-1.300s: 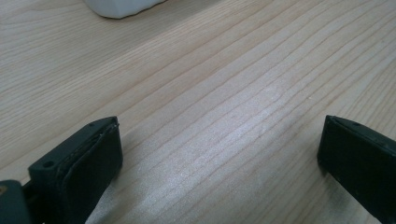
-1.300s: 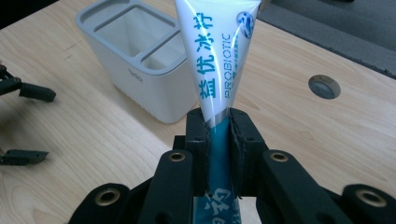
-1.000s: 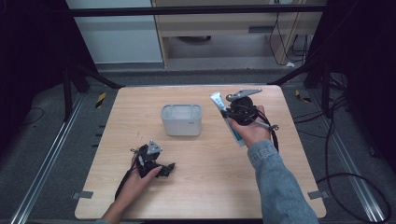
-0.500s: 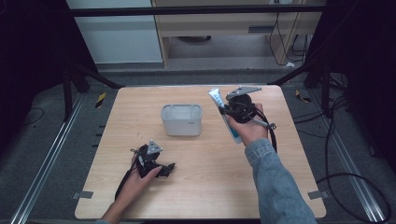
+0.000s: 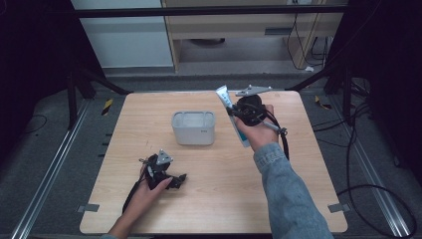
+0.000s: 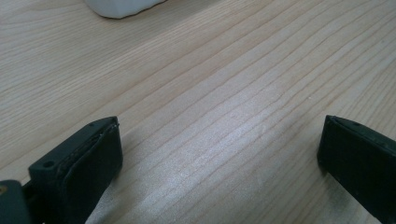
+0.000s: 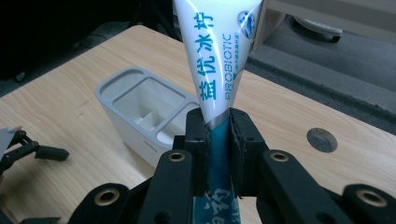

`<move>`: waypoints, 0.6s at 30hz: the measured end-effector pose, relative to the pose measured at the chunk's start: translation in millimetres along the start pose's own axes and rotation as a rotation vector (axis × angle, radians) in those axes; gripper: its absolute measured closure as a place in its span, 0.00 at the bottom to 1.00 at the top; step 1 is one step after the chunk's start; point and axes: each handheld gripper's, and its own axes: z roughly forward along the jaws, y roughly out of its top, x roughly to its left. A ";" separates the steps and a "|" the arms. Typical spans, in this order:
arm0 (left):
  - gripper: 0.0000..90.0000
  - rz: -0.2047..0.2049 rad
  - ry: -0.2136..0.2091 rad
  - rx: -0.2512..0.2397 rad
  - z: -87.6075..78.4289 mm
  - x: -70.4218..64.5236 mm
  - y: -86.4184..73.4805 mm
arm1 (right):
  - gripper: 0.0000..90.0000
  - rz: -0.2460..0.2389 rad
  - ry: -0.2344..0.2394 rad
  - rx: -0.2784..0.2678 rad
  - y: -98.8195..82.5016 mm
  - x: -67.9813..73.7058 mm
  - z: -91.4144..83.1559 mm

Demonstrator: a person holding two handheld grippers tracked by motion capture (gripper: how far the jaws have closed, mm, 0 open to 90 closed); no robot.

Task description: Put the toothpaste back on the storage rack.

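While my left gripper (image 5: 164,172) rests low on the wooden table (image 5: 149,119) near its front left, its jaws stand wide apart with nothing but bare wood grain between them. Just beyond it, toward the middle of the table, sits the white holder (image 5: 193,127), an open-topped box with divided compartments that look vacant from my right gripper's view. Further right, my right gripper (image 5: 242,112) is raised above the table beside the holder, and its jaws are clamped on the toothpaste tube (image 7: 215,60), gripping it at the teal band partway along its length, with the flat crimped end pointing up and away from me. I judge the tube light and soft, its glossy skin apt to slide and its body apt to squash if I squeeze hard, so a hold near the stiffer shoulder or across the flat faces seems safest. It hangs clear of the holder, not yet over any compartment.
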 end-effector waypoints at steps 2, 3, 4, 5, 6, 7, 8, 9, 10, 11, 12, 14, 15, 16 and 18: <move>0.00 0.000 0.000 0.000 0.0 0.0 0.0 | 0.88 -0.004 0.003 -0.004 3.1 2.1 1.7; 0.00 0.000 0.000 0.000 0.0 0.0 0.0 | 0.88 -0.007 0.007 -0.010 6.6 5.2 3.5; 0.00 0.000 0.000 0.000 0.0 0.0 0.0 | 0.88 -0.007 0.007 -0.010 6.6 5.2 3.5; 0.00 0.000 0.000 0.000 0.0 0.0 0.0 | 0.88 -0.011 0.008 -0.020 10.2 8.6 4.9; 0.00 0.000 0.000 0.000 0.0 0.0 0.0 | 0.88 -0.011 0.008 -0.020 10.2 8.6 4.9; 0.00 0.000 0.000 0.000 0.0 0.0 0.0 | 0.88 -0.014 0.007 -0.031 14.0 11.8 6.5; 0.00 0.000 0.000 0.000 0.0 0.0 0.0 | 0.88 -0.018 0.007 -0.035 15.4 12.7 7.4; 0.00 0.000 0.000 0.000 0.0 0.0 0.0 | 0.88 -0.019 0.005 -0.038 17.3 14.2 8.5; 0.00 0.000 0.000 0.001 -0.1 0.0 0.1 | 0.88 -0.021 0.004 -0.039 19.8 16.0 10.1; 0.00 0.000 0.000 0.001 -0.1 0.0 0.1 | 0.88 -0.021 0.004 -0.039 19.8 16.0 10.1; 0.00 0.000 0.000 0.000 0.0 0.0 0.0 | 0.88 -0.030 0.000 -0.040 21.1 16.8 11.0; 0.00 0.000 0.000 0.000 0.0 0.0 0.0 | 0.88 -0.032 -0.001 -0.047 25.3 19.8 12.8; 0.00 0.000 0.000 0.000 0.0 0.0 0.0 | 0.88 -0.034 -0.001 -0.055 28.4 21.9 14.9; 0.00 0.000 0.000 0.000 0.0 0.0 0.0 | 0.88 -0.034 -0.001 -0.054 29.5 22.7 15.8; 0.00 0.000 0.000 0.000 0.0 0.0 0.0 | 0.88 -0.033 -0.002 -0.054 30.6 23.7 17.3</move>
